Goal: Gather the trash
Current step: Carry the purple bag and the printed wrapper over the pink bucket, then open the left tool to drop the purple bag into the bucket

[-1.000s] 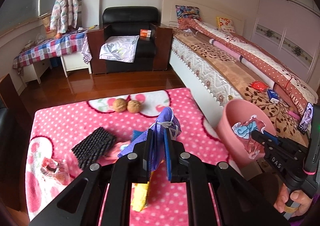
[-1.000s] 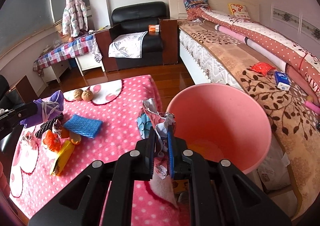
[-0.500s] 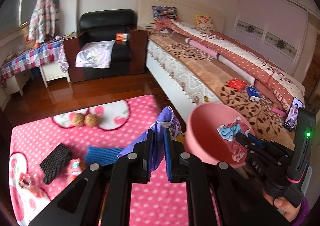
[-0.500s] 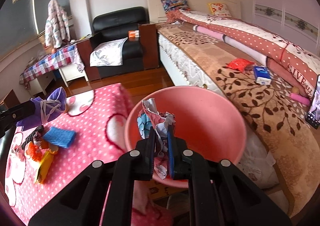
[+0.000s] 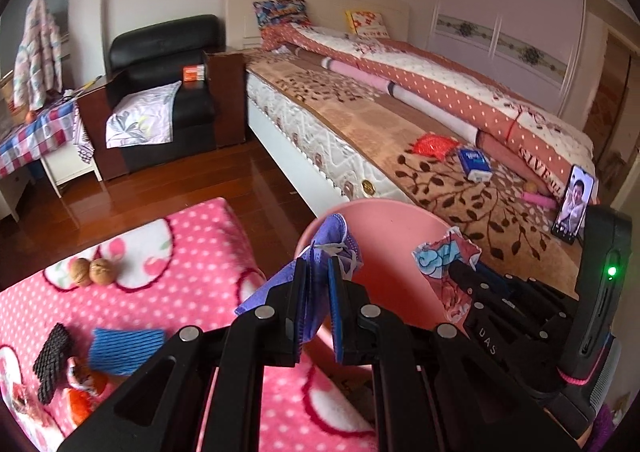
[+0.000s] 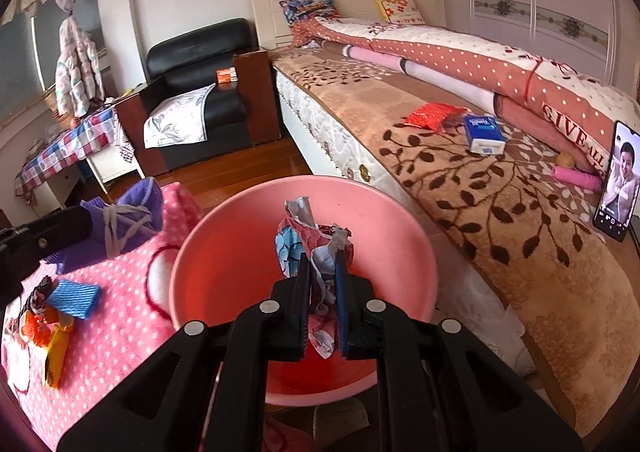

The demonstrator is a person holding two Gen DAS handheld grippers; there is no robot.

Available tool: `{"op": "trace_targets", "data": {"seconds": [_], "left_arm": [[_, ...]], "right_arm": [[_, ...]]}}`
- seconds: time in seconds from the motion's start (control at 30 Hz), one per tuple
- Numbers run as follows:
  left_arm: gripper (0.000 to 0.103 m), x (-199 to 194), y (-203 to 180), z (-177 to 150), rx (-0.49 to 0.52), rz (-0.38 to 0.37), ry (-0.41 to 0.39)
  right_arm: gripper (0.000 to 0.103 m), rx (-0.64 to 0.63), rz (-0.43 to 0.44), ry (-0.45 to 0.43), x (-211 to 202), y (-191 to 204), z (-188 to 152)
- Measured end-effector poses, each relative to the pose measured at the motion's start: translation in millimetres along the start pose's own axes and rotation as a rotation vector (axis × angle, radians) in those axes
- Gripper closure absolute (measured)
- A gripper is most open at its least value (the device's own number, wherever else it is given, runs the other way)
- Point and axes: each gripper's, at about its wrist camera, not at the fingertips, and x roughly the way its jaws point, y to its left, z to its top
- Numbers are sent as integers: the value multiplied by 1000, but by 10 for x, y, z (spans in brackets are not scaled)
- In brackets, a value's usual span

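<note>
Purple face mask (image 5: 334,248): pinched between the pads of the left gripper (image 5: 316,284), most of it sticking up and forward past the fingertips, one corner hanging down to the near left. Its white ear loops (image 6: 120,226) trail loose. In the left wrist view the mask sits at the left rim of the pink bin (image 5: 392,220); in the right wrist view it looks to be over the edge of the pink polka-dot blanket (image 6: 120,316), just left of the bin (image 6: 400,236), not clearly above the opening.

Crumpled printed wrapper (image 6: 316,248): clamped in the right gripper (image 6: 322,276), jaws pressed nearly together on it, a torn tail dangling below the pads. It hangs over the middle of the bin's mouth.

Risks, as I judge them:
- Mask let go from where it is: it may land on the rim or slide down between bin and blanket, since it is at the edge rather than over the hollow.
- Ear loops could snag on a finger or pad at release, leaving the mask hanging.
- Wrapper is light and ragged; it may cling to a pad instead of falling.
- The two grippers are close together over the bin; they could knock each other or tip the bin.

Left on the blanket, near left: blue mesh sleeve (image 5: 126,344), black mesh piece (image 5: 52,356), orange and yellow scraps (image 6: 52,336). Two walnuts (image 5: 92,272) lie farther back.
</note>
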Motion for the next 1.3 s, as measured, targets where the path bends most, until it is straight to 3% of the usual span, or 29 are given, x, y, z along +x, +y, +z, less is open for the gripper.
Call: {"op": "trace_targets", "data": {"seconds": [0.4, 0.67, 0.73, 0.8, 1.3], "left_arm": [[93, 462, -177, -60, 28, -11, 89], [91, 560, -171, -100, 18, -16, 111], [86, 561, -165, -97, 15, -22, 109], [71, 556, -157, -92, 10, -26, 109], [60, 337, -64, -110, -13, -32, 74]], "right_arm": [[92, 31, -19, 30, 218, -176, -15], [92, 36, -23, 40, 287, -206, -21], [92, 35, -23, 42, 295, -202, -18], [92, 36, -23, 41, 295, -204, -17], [91, 50, -3, 29, 262, -177, 5]]}}
